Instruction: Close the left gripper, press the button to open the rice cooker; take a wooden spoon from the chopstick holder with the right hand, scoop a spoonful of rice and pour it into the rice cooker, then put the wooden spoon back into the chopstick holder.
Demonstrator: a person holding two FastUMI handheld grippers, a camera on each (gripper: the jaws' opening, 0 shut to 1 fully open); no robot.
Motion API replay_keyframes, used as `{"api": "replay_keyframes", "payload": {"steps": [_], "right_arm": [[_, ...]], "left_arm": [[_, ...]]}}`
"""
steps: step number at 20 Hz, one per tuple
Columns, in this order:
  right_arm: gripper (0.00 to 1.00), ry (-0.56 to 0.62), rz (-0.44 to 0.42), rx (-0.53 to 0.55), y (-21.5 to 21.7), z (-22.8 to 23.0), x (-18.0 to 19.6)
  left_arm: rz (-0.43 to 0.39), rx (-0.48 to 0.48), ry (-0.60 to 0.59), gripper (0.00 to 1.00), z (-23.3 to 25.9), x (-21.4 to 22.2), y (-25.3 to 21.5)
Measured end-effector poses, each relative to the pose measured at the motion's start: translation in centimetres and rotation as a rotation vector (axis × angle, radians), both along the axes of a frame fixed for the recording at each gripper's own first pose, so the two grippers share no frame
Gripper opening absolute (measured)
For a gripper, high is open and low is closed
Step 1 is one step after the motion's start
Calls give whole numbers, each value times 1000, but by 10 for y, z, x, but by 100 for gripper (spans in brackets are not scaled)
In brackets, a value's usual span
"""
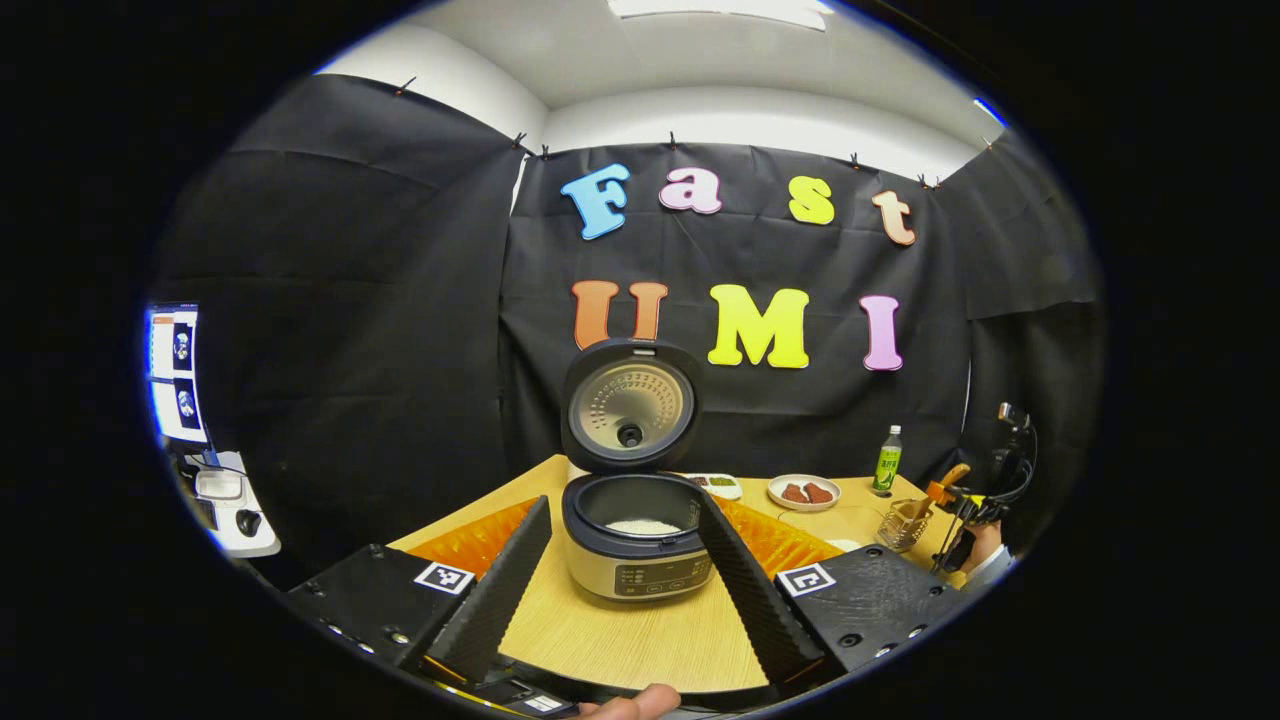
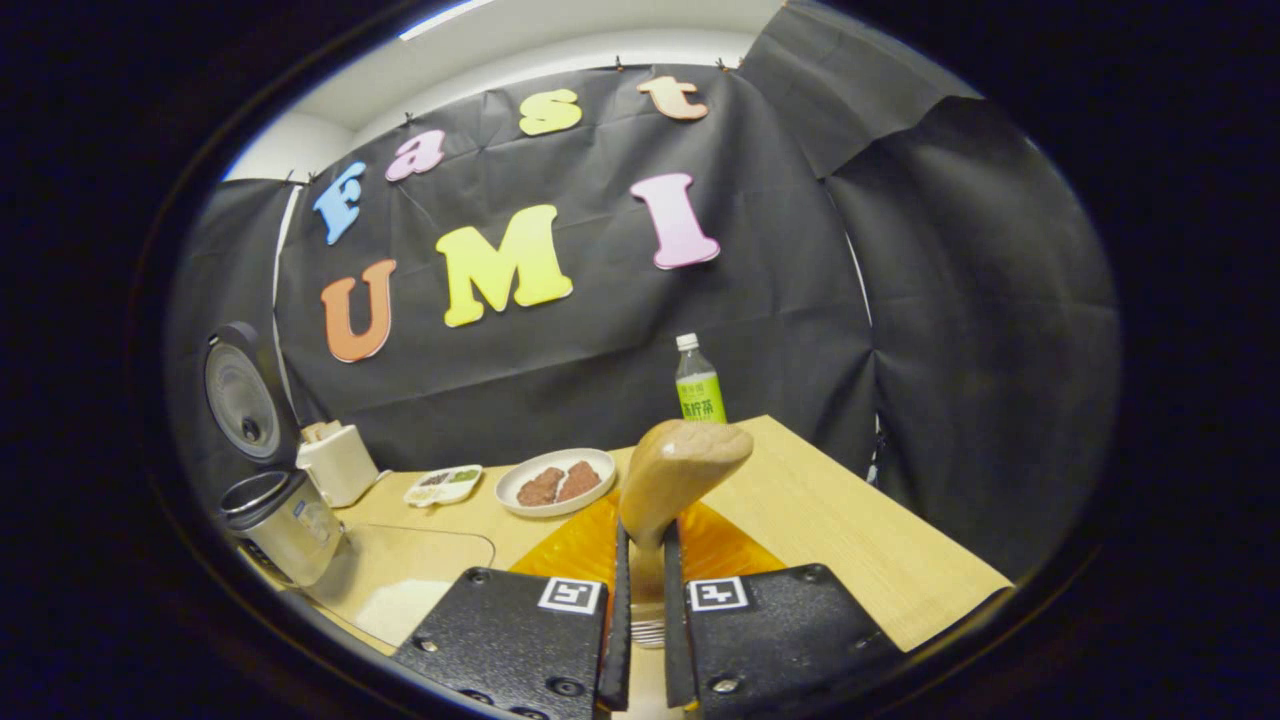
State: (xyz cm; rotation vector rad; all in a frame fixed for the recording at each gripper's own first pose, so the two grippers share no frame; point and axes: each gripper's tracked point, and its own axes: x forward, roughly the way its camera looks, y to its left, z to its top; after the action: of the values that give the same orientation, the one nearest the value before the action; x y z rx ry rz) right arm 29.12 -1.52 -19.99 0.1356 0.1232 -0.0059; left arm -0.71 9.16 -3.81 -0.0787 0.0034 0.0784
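Right gripper (image 2: 640, 590): clamped on wooden spoon (image 2: 672, 472), pale rounded bowl upward.
Left gripper (image 1: 625, 575): fingers spread.
Rice cooker (image 1: 636, 540): lid raised, rice inside.

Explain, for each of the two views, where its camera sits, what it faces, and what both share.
Left gripper view: rides the left claw, fingers spread, facing the open rice cooker; a fingertip shows at the bottom edge.
Right gripper view: rides the right claw, shut on the wooden spoon, facing the bottle across the table.
Shared: rice cooker, bottle, plate.
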Motion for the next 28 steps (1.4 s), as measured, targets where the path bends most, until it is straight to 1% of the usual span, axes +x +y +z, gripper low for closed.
{"api": "replay_keyframes", "payload": {"steps": [4, 8, 10, 11, 14, 16, 18, 21, 25, 28], "right_arm": [[17, -61, 4, -39, 6, 43, -3], [17, -86, 15, -62, 22, 76, -16], [17, -83, 13, -84, 32, 85, -23], [17, -87, 23, -83, 41, 91, -28], [17, -108, 103, -67, 80, 108, -39], [15, -90, 127, -79, 97, 104, -39], [13, -90, 178, -95, 127, 103, -40], [11, -38, 231, -118, 157, 72, -31], [10, 48, 216, -157, 173, 22, -16], [11, 84, 187, -243, 173, -6, -11]], "left_arm": [[-7, 6, 4, 95, -3, -2, 1], [-6, 23, 9, 95, -7, -5, 5], [-7, 30, 9, 95, -8, -6, 7], [-9, 32, 8, 95, -8, -7, 7], [-22, 42, -2, 95, -5, -12, 4], [-28, 53, -6, 95, -4, -15, 4], [-37, 57, -10, 95, -5, -15, 0], [-48, 54, -12, 94, -6, -18, -2], [-57, 39, -2, 94, -13, -17, -1], [-57, 31, 12, 94, -20, -15, 3]]}}
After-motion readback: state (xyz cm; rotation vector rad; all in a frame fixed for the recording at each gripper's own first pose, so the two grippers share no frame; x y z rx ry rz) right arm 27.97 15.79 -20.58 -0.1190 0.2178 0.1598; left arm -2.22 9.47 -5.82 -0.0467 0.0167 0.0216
